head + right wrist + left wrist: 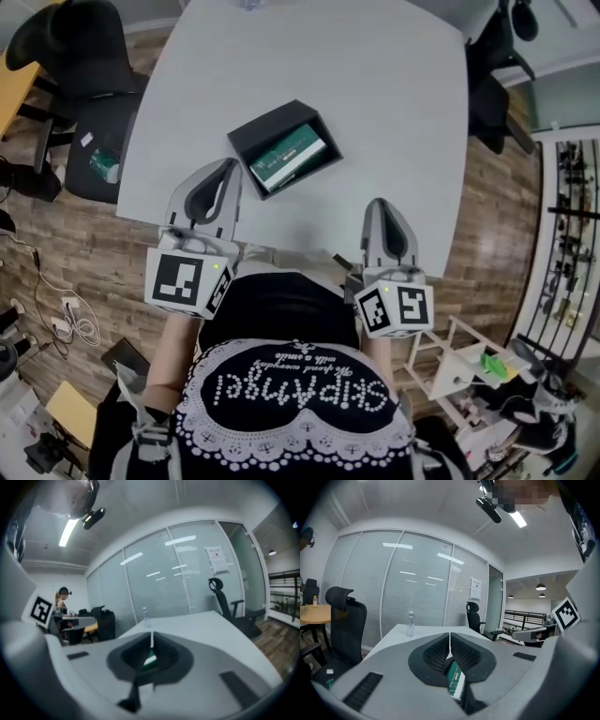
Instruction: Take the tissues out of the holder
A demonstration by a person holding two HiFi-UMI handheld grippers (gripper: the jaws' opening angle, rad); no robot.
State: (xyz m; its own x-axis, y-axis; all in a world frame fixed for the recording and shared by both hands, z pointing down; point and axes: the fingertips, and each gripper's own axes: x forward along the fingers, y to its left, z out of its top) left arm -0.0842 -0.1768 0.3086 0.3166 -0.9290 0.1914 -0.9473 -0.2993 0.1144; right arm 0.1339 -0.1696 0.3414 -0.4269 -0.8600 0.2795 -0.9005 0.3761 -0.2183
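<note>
Since the tissue pack (289, 157) looks like a soft, film-wrapped bundle, it probably weighs next to nothing and gives under pressure; the wrapper seems slick, so a pinch across its narrow width, near whichever end clears the wall, is likely the surest hold; too hard a squeeze would only crumple it. It lies slantwise inside the black holder (265, 128), an open shallow box that is probably light itself and may slide or lift with the pack unless the other claw steadies it.

Pack and holder sit ahead of the left claw (228, 165) and slightly to its right, near but apart; from the right claw (376, 202) they lie ahead and well off to its left. Both claws have their jaws pressed together with nothing between them; each one's own view shows the pads meeting in a thin seam, with the green pack beyond it. Both hang at the near edge of the white table (394, 103); a water bottle (410, 623) stands far ahead of them.
</note>
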